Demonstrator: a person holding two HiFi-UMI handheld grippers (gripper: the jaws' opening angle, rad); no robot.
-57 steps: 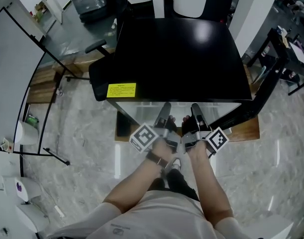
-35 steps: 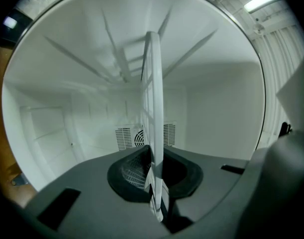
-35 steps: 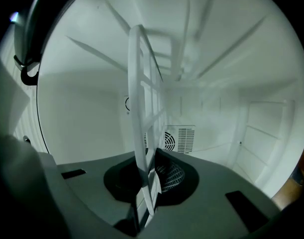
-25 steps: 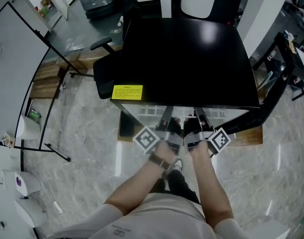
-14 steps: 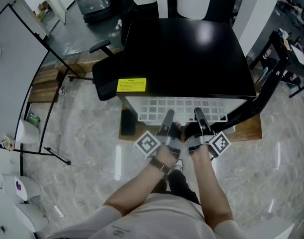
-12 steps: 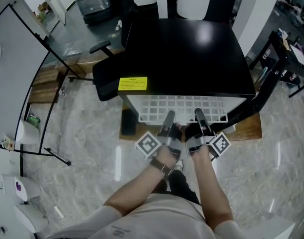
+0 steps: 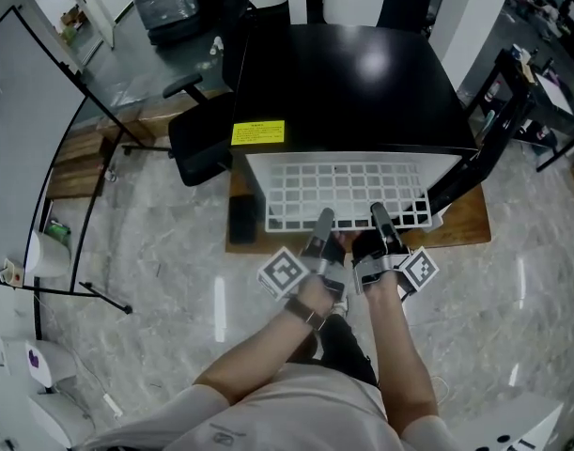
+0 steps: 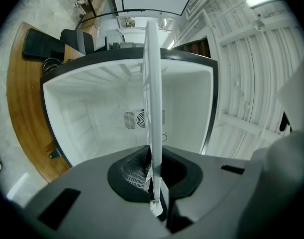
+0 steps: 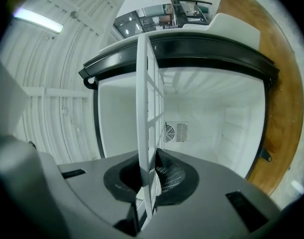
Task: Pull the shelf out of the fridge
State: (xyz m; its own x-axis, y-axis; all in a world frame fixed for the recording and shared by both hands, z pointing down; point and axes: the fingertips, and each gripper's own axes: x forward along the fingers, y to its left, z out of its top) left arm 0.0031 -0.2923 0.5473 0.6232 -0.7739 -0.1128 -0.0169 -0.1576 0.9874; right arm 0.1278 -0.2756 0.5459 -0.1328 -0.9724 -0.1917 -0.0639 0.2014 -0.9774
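Note:
A white wire-grid shelf (image 7: 348, 194) sticks out from under the black top of the small fridge (image 7: 348, 83), most of its grid showing in the head view. My left gripper (image 7: 322, 222) is shut on the shelf's front edge, left of centre. My right gripper (image 7: 380, 218) is shut on the same edge, a little to the right. In the left gripper view the shelf (image 8: 152, 113) runs edge-on from the jaws into the white fridge cavity (image 8: 92, 118). The right gripper view shows the shelf (image 9: 147, 133) edge-on too, with the rear vent (image 9: 175, 132) behind it.
The fridge door (image 7: 479, 148) stands open to the right. A black office chair (image 7: 197, 144) sits just left of the fridge. The fridge rests on a wooden platform (image 7: 465, 219) over marble floor. A black frame stand (image 7: 75, 252) is at the left.
The shelf has slid forward out of the fridge, from barely showing to most of its grid exposed. Both grippers moved back toward the person while staying shut on its front edge.

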